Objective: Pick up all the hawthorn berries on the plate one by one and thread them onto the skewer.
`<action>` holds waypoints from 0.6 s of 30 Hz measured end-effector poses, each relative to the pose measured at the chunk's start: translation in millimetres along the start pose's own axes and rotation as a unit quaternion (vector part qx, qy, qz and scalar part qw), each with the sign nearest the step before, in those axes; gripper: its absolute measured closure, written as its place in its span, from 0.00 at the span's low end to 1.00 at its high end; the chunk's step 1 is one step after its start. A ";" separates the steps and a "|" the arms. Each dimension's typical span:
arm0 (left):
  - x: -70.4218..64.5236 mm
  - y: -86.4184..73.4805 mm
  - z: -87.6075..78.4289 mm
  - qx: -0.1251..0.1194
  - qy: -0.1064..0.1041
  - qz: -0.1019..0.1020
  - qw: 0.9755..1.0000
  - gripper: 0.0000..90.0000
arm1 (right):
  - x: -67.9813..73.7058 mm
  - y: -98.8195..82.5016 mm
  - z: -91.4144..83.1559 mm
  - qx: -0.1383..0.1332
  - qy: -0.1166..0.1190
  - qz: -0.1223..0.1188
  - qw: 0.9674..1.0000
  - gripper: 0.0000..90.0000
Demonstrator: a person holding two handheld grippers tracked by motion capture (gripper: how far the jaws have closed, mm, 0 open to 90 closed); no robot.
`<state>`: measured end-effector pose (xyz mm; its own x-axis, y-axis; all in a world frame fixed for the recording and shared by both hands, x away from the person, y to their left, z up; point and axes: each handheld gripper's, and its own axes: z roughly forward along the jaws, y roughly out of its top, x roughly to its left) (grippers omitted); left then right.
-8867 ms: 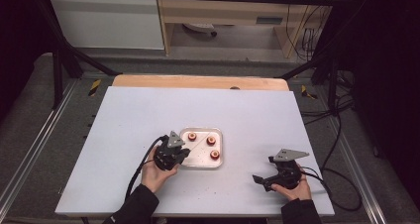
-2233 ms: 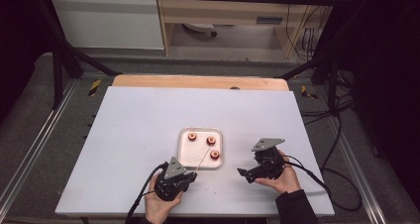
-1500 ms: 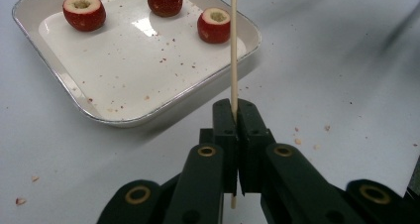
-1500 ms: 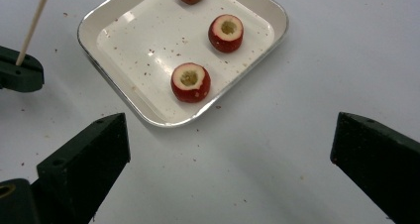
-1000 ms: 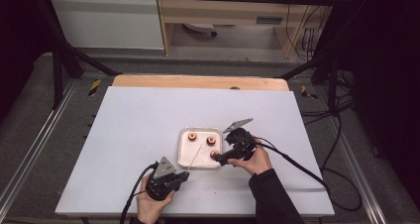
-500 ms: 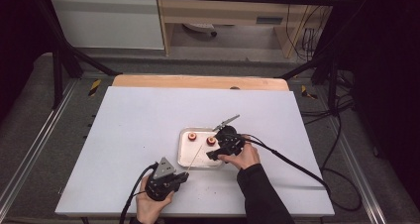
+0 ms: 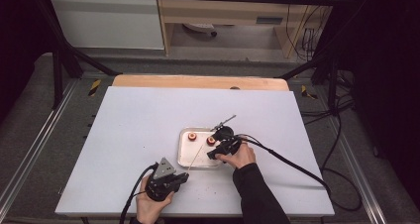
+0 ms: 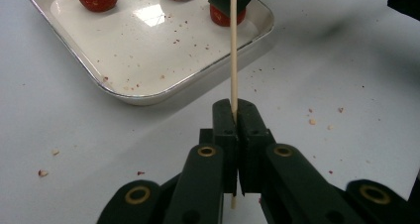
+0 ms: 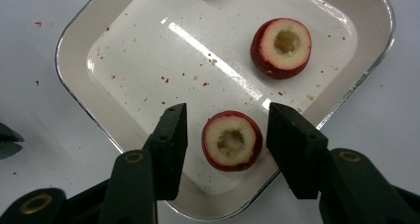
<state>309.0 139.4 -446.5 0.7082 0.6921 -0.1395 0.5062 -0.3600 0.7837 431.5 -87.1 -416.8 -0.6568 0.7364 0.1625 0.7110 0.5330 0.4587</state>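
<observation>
No text, label, brand, number or sign can be read in any of the views. The yellow-and-black striped markings (image 7: 94, 86) on the grey floor beside the table carry no lettering, and the small pale plate (image 7: 270, 21) on the wooden shelf behind is too blurred to read.

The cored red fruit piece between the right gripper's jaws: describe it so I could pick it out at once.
On the white table, find the shallow white square tray near the front middle. Red cored fruit pieces sit in it; the one meant is the round red fruit piece with a pale hollowed top beside the tray's near rim. Unlike its neighbours, it sits between the right gripper's black jaws, which have just been closing and do not touch it.
</observation>
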 end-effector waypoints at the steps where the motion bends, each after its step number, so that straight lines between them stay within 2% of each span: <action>1: -0.2 0.0 0.1 0.000 0.000 -0.001 1.000 0.98 | 0.0 0.0 0.0 0.000 0.000 0.000 1.000 0.57; 11: -0.7 -0.2 0.2 0.000 0.000 0.001 1.000 0.98 | -0.9 0.0 5.1 0.007 -0.003 0.016 1.000 0.66; 18: -1.4 -0.2 1.0 0.000 -0.001 0.002 1.000 0.98 | -1.2 0.4 5.2 0.008 0.002 0.024 1.000 0.66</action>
<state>308.4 137.9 -447.1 0.7104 0.6902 -0.1378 0.5044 -0.3626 0.7836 433.8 -85.7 -421.3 -0.6235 0.7590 0.1873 0.7451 0.5043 0.4365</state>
